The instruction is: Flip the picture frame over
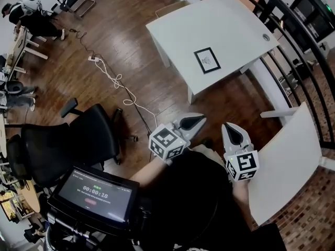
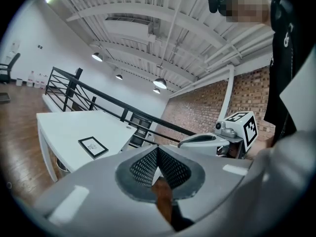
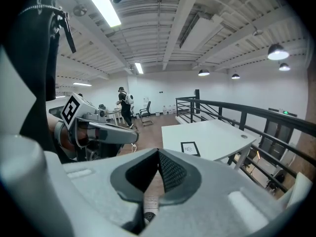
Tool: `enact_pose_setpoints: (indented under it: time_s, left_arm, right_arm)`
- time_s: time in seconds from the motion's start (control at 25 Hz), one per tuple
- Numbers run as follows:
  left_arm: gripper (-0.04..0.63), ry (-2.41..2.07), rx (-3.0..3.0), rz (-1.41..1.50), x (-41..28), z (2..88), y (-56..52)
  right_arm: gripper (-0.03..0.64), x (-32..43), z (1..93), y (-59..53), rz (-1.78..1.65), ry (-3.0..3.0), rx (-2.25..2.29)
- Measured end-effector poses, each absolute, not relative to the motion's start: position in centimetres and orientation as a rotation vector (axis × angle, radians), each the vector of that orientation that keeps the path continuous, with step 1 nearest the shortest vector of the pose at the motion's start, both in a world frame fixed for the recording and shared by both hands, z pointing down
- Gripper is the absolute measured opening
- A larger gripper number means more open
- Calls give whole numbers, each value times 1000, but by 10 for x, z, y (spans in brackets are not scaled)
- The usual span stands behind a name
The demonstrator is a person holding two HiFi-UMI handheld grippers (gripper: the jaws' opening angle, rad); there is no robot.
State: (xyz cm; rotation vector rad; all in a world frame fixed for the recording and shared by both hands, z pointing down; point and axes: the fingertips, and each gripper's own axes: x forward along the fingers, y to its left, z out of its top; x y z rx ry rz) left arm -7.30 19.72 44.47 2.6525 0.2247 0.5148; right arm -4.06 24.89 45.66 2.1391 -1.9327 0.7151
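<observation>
Room: white table [image 1: 225, 25] is seen well ahead of both tongs.
Picture frame [image 1: 207, 60]: laid flat, print side up, out of reach.
Left tongs [image 1: 200, 119]: pressed together, empty.
Right tongs [image 1: 226, 127]: pressed together, empty; held tablewards, judged a carrying posture.

The left tongs [image 2: 158, 150] fill the lower half of the view, their 2 jaws pressed together with nothing between them. Beyond their tips stands the white surface [image 2: 59, 125]. The picture frame [image 2: 93, 146] lies flat on the surface, near the edge closest to the tongs, a black border around a pale print. A black railing [image 2: 98, 100] runs behind the surface. Right of the surface hang the right tongs [image 2: 183, 142], before a brick wall [image 2: 207, 102].
</observation>
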Motion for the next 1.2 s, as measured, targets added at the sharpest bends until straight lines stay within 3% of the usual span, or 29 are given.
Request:
enact_pose_setpoints:
  time_s: [1.2]
  left_arm:
    - [14, 231, 2785, 507, -49, 445, 194]
  right_arm:
    - [-8, -16, 454, 252, 633, -1924, 2186]
